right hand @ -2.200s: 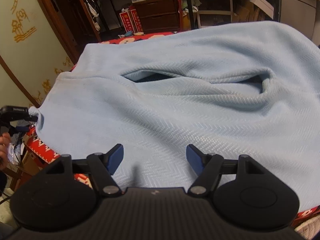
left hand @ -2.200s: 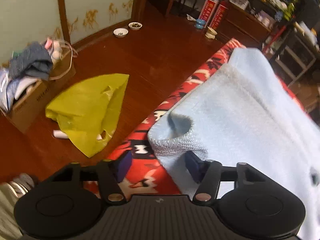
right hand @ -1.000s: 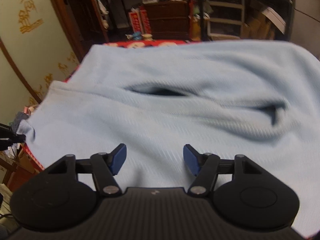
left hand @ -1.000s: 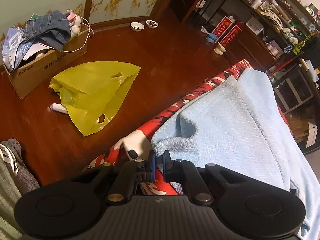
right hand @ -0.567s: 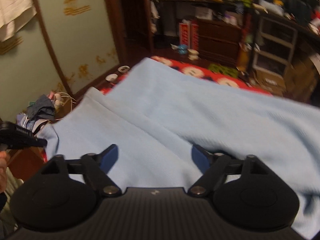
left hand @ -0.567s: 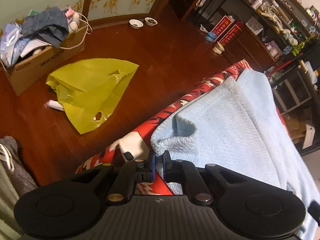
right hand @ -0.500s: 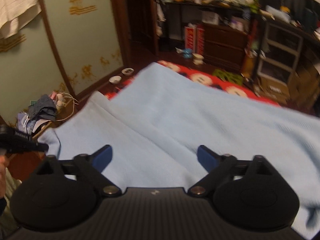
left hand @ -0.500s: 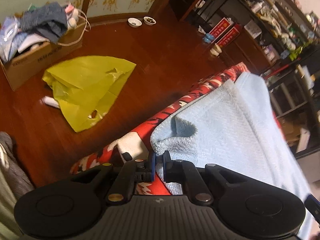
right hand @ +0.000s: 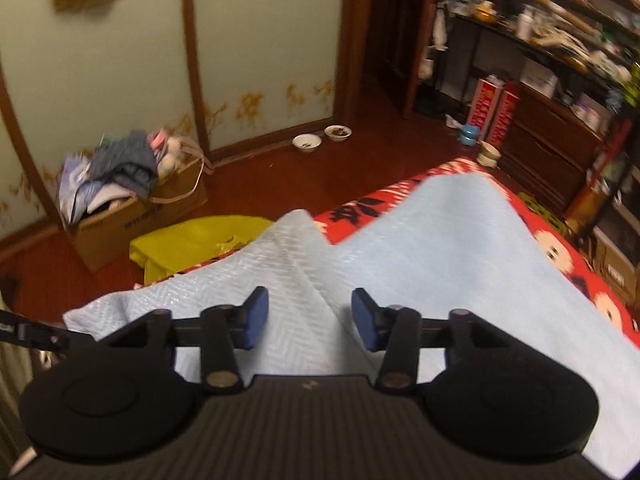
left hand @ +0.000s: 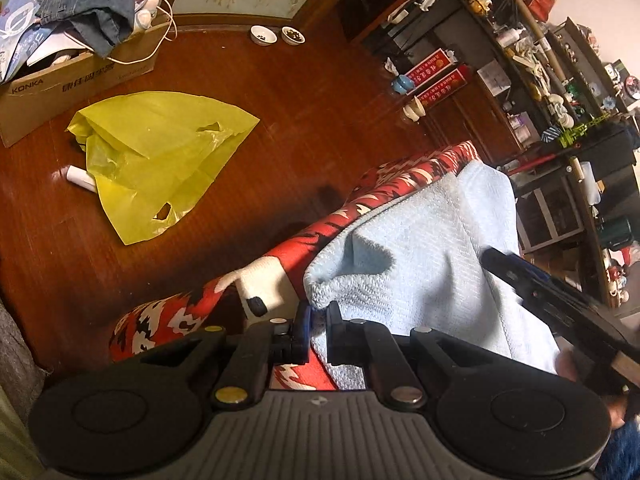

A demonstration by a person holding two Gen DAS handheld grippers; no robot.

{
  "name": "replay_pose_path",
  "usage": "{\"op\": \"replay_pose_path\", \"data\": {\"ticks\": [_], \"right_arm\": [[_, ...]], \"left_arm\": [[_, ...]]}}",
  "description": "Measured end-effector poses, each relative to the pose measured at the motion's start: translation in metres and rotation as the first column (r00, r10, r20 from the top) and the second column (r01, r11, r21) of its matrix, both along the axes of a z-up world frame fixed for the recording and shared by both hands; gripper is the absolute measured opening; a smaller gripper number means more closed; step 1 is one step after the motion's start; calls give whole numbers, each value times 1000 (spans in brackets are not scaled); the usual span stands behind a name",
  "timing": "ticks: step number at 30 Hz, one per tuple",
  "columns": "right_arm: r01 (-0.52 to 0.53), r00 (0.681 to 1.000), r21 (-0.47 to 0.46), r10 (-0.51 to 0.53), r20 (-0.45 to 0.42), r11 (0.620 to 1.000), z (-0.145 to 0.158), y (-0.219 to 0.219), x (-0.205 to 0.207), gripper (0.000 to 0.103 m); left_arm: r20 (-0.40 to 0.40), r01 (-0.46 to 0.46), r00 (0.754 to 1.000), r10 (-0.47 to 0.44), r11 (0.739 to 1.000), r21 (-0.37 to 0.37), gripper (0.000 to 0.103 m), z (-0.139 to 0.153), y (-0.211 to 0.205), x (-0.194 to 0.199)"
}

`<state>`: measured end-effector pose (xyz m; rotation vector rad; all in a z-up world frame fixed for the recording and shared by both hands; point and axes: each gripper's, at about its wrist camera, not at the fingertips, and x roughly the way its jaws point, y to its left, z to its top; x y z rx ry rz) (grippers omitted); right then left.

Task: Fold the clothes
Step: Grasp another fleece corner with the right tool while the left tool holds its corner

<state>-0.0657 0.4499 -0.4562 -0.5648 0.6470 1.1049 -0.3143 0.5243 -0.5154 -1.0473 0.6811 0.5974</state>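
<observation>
A light blue knitted garment (left hand: pixel 432 264) lies spread over a red patterned cover (left hand: pixel 380 184). My left gripper (left hand: pixel 316 316) is shut on the garment's near ribbed edge, at the cover's corner. In the right wrist view the garment (right hand: pixel 420 248) rises into a ridge. That raised fold runs between the blue pads of my right gripper (right hand: pixel 306 318). Its jaws are closing and the pads stand clear of the cloth on both sides. The right gripper (left hand: pixel 520 276) also shows at the right edge of the left wrist view, over the garment.
On the wooden floor to the left lie a yellow plastic bag (left hand: pixel 160 152) and a cardboard box (left hand: pixel 60 76) heaped with clothes. Two small bowls (left hand: pixel 276 35) stand by the wall. Cluttered dark shelves (left hand: pixel 560 80) line the far right side.
My right gripper has swept left across the garment towards the left gripper and rolled. Its jaws widened, then narrowed. The left gripper stays shut on the edge.
</observation>
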Motion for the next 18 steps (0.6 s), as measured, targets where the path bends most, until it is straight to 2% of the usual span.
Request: {"op": "replay_pose_path", "data": {"ticks": [3,6,10,13,17,18], "right_arm": [[-47,997,-26,48,67,999,-12,20,-3,48],[-64,994,-56,69,80,996,-25,38,2,48],[-87,991,-51,91,93,995,-40,48,3,48],[-73,994,-36,76,84,997,-51,51,3,39],[-73,989,-27,76,130,997,-55,47,-10,26],[-63,990,-30,66,128,998,-53,48,-11,17]], "left_arm": [[8,4,1000,-4,1000,7,7,-2,0,0],[23,-5,1000,6,1000,-8,7,-4,1,-2],[31,-3,1000,3,1000,-11,7,-5,2,-1],[35,1,999,-1,1000,-6,8,-5,2,0],[33,2,999,-2,1000,-5,8,-5,2,0],[32,1,999,-1,1000,-5,8,-5,1,0]]}}
